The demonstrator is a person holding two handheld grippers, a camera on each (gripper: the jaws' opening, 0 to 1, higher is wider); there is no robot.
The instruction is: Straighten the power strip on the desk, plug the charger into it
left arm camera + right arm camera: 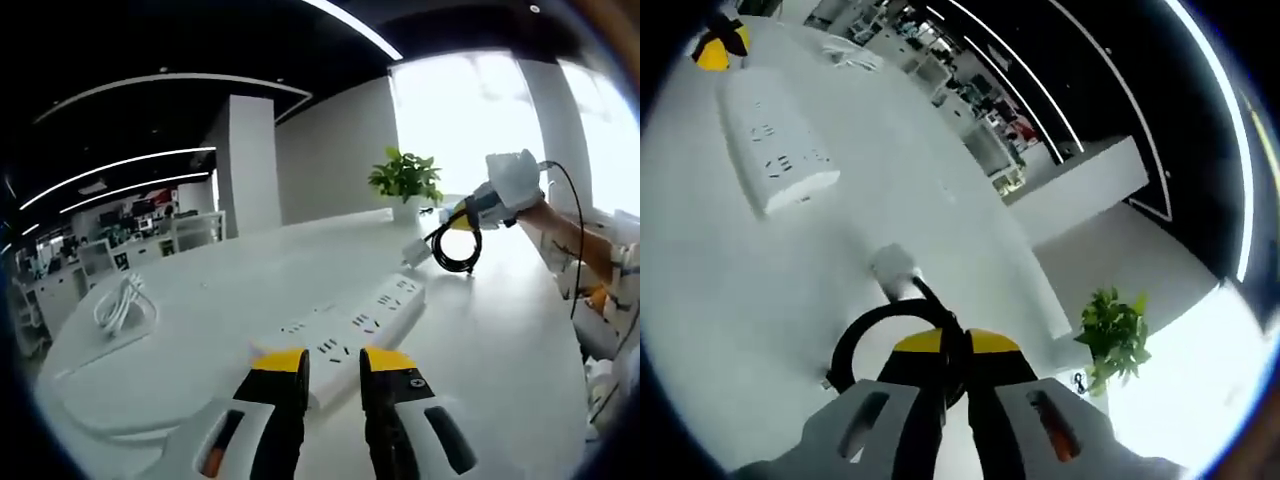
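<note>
A broad white desk [250, 275] with a smooth, glossy top and a rounded edge sits in an open-plan office: black ceiling crossed by thin strip lights, a square white pillar, rows of cluttered workstations far back, and bright windows behind a leafy green potted plant [406, 180]. A loose coil of white cable [121, 303] lies well apart toward the desk's far side.

The power strip [345, 335] is a long, flat white plastic bar with rows of sockets, lying at a slant on the desk. In the left gripper view the left gripper [333, 362], black jaws tipped with yellow, has its tips set at the strip's near end, a clear gap between them; whether they actually touch it I cannot tell.

The right gripper [943, 345] is raised above the desk, jaws pinched together on the charger's black cable [865, 335], which hangs in a glossy loop. The charger [894, 268] itself, a small white block, dangles just beyond the jaws, in the air, off to one side of the strip
</note>
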